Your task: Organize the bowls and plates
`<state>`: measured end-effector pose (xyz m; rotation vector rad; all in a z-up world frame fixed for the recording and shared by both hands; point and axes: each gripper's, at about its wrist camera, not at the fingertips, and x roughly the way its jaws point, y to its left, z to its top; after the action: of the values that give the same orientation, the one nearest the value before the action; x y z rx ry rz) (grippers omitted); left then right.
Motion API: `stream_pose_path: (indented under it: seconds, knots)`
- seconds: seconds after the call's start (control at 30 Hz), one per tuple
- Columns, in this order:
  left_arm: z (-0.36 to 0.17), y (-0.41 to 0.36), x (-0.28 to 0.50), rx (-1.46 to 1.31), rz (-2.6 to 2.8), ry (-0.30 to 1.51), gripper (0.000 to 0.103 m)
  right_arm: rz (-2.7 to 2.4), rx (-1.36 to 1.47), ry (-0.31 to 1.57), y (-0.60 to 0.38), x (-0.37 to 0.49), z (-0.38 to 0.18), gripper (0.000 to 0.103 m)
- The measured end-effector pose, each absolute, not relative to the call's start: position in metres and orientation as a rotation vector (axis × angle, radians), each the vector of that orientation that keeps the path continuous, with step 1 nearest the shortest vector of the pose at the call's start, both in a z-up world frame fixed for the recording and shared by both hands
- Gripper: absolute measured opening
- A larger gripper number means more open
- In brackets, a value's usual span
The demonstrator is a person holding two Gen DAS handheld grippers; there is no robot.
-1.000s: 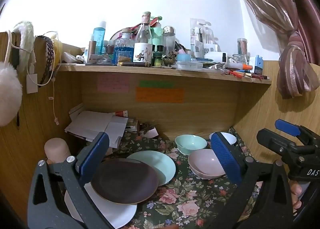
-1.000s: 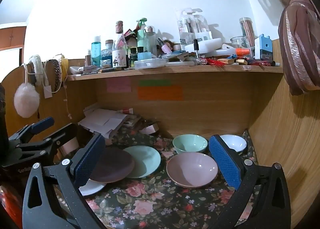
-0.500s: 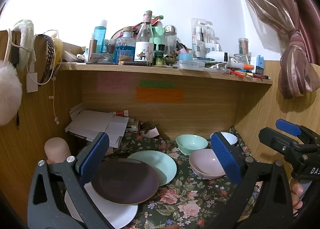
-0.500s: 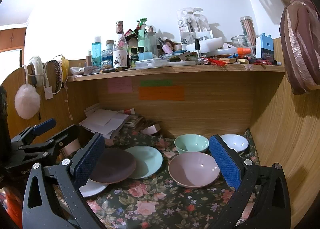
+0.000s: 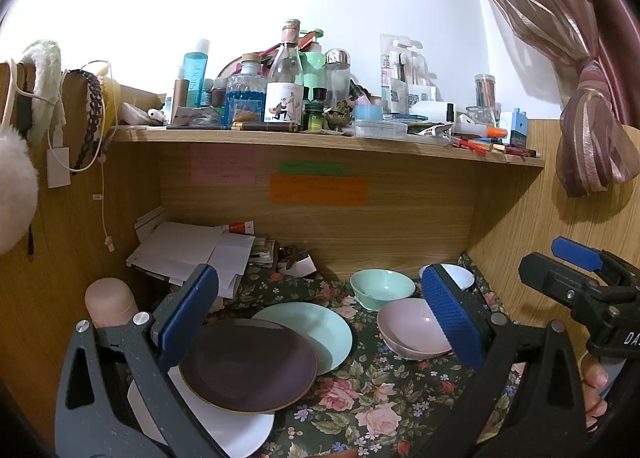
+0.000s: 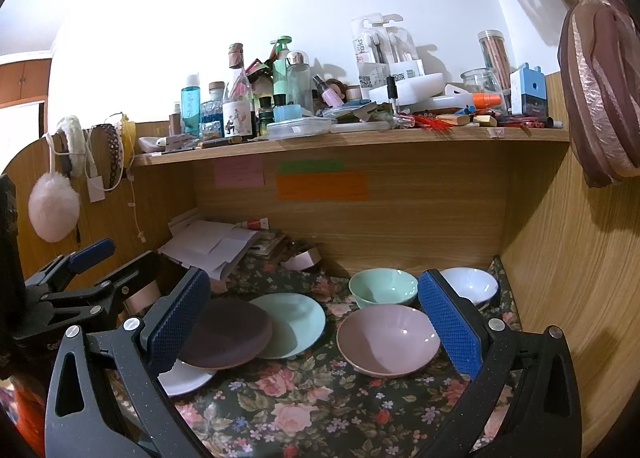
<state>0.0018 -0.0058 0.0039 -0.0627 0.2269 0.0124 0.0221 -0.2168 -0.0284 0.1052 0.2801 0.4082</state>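
On the floral cloth a dark purple plate [image 5: 248, 364] [image 6: 226, 334] overlaps a mint plate [image 5: 320, 328] [image 6: 296, 322] and a white plate [image 5: 224, 426] [image 6: 182, 378]. To the right sit a pink bowl [image 5: 412, 332] [image 6: 386, 340], a mint bowl [image 5: 380, 286] [image 6: 382, 286] and a white bowl [image 5: 460, 276] [image 6: 472, 284]. My left gripper [image 5: 316, 318] hovers open over the plates. Above the pink bowl my right gripper [image 6: 314, 316] is open too, empty.
A wooden shelf [image 5: 328, 139] crowded with bottles hangs overhead. Papers [image 5: 188, 254] pile at the back left beside a pink cylinder [image 5: 108, 300]. Wooden walls close both sides [image 6: 568, 258]. A tied curtain [image 5: 592, 137] hangs at right. A person's fingers [image 5: 596, 378] hold the other gripper.
Both views have shifted only slightly, as if the grippers eased back a little. The dishes have not moved and both grippers stay open.
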Motion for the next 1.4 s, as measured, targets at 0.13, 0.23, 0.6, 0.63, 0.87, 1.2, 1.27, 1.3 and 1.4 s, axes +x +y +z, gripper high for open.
stream_pose_path:
  seconds: [0.13, 0.23, 0.6, 0.63, 0.87, 1.2, 1.27, 1.3, 1.4]
  knots:
    - [0.0035, -0.0051, 0.0007, -0.063, 0.01, 0.226, 0.103, 0.41, 0.108, 0.279, -0.2163, 0.0223, -0.0283, 0.103]
    - [0.0036, -0.0056, 0.0018, -0.062, 0.011, 0.224, 0.103, 0.409, 0.108, 0.279, -0.2166, 0.0217, -0.0284, 0.103]
    - [0.006, -0.007, 0.0053, -0.057, 0.003, 0.21, 0.103, 0.406, 0.116, 0.273, -0.2171, 0.0244, -0.0243, 0.103]
    - [0.0059, -0.0065, 0.0048, -0.059, 0.0, 0.21, 0.103, 0.406, 0.117, 0.273, -0.2184, 0.024, -0.0249, 0.103]
    - [0.005, -0.0052, 0.0026, -0.056, 0.006, 0.204, 0.103, 0.408, 0.122, 0.271, -0.2194, 0.0239, -0.025, 0.103]
    - [0.0052, -0.0046, 0.0028, -0.056, 0.005, 0.206, 0.103, 0.411, 0.123, 0.27, -0.22, 0.0237, -0.0269, 0.103]
    - [0.0053, -0.0042, 0.003, -0.056, 0.006, 0.206, 0.103, 0.413, 0.125, 0.27, -0.2203, 0.0232, -0.0287, 0.103]
    - [0.0054, -0.0042, 0.0031, -0.056, 0.006, 0.207, 0.103, 0.414, 0.126, 0.27, -0.2194, 0.0237, -0.0284, 0.103]
    - [0.0046, -0.0031, 0.0034, -0.055, 0.007, 0.208, 0.103, 0.417, 0.129, 0.275, -0.218, 0.0249, -0.0301, 0.103]
